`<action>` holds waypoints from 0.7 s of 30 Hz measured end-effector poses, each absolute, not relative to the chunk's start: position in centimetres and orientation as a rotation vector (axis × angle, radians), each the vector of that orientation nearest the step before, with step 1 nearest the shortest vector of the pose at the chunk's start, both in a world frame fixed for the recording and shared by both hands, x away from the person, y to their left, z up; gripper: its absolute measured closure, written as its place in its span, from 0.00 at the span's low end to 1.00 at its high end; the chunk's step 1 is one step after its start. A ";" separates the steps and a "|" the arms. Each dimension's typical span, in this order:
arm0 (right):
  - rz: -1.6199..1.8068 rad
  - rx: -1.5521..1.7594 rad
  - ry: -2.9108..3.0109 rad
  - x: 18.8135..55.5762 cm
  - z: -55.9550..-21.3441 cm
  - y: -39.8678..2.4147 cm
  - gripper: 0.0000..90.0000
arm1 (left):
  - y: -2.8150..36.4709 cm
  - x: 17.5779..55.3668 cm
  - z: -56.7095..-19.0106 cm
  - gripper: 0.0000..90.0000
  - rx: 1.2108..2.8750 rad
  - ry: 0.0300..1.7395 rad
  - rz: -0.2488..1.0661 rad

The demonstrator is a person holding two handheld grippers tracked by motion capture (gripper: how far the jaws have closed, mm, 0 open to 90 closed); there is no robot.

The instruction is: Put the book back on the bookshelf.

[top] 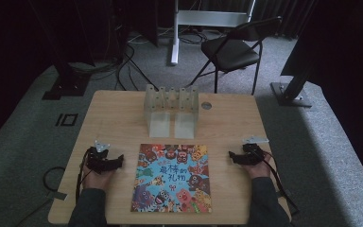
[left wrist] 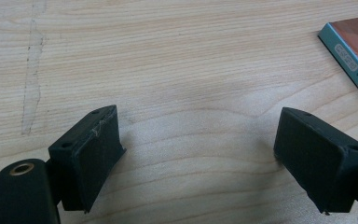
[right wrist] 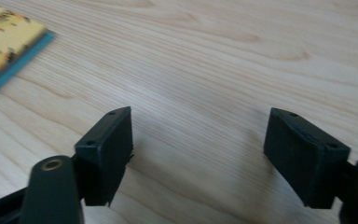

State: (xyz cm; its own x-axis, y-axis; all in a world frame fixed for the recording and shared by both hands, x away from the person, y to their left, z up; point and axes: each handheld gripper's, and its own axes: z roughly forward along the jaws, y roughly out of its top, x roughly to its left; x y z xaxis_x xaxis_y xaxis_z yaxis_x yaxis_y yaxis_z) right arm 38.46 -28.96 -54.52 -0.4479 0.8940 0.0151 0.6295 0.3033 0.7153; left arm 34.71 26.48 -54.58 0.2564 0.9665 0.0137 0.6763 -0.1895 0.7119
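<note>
A colourful picture book (top: 172, 178) lies flat on the wooden table (top: 118, 113), near the front edge in the middle. My left gripper (top: 118, 160) rests on the table just left of the book, open, with bare wood between its jaws. The book's blue corner (left wrist: 354, 56) pokes in at the upper right of the left gripper view, beyond the left gripper (left wrist: 198, 149). My right gripper (top: 231, 157) sits on the table right of the book, open and holding nothing. In the right gripper view the right gripper (right wrist: 198, 144) frames bare wood, and the book's edge (right wrist: 9, 42) lies at upper left.
A clear plastic rack (top: 171, 105) with several upright slots stands at the back middle of the table, behind the book. A small round disc (top: 206, 105) lies to its right. A black folding chair (top: 234, 47) and cables are on the floor beyond the table.
</note>
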 end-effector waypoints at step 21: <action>1.001 1.140 2.255 37.9 -51.7 -24.1 0.43 | 26.2 34.3 -54.5 0.25 1.927 1.500 0.652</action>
State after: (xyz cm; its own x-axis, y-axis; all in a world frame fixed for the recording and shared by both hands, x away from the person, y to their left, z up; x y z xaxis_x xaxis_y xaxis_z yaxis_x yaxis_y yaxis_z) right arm 37.92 -24.05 -51.72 -0.5751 0.8168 -0.0461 0.5135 0.4043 0.7569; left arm 34.35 26.23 -54.46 0.2393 0.9708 0.0154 0.6738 -0.1775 0.7173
